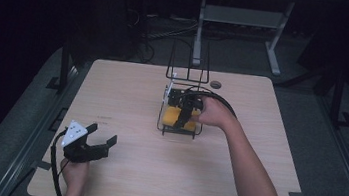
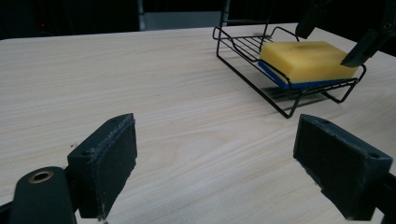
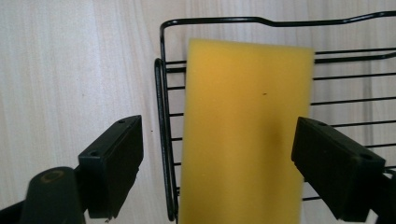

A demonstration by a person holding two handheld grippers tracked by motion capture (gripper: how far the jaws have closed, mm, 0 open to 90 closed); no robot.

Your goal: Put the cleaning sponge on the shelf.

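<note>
A yellow sponge [image 1: 175, 117] with a blue underside lies in a black wire rack [image 1: 164, 127] near the table's middle. From the left gripper view the sponge [image 2: 306, 60] rests tilted in the rack [image 2: 243, 44]. My right gripper [image 1: 184, 115] hovers over the rack, pointing down, open; its jaws stand apart on either side of the sponge [image 3: 243, 130] without touching it. My left gripper [image 1: 102, 137] is open at the front left of the table, empty, low over the wood and aimed toward the rack.
The rack's tall wire handle [image 1: 189, 62] rises at its far end. A small round hole [image 1: 216, 84] sits near the table's [image 1: 128, 92] back edge. Beyond the table are desk legs and cables on the floor.
</note>
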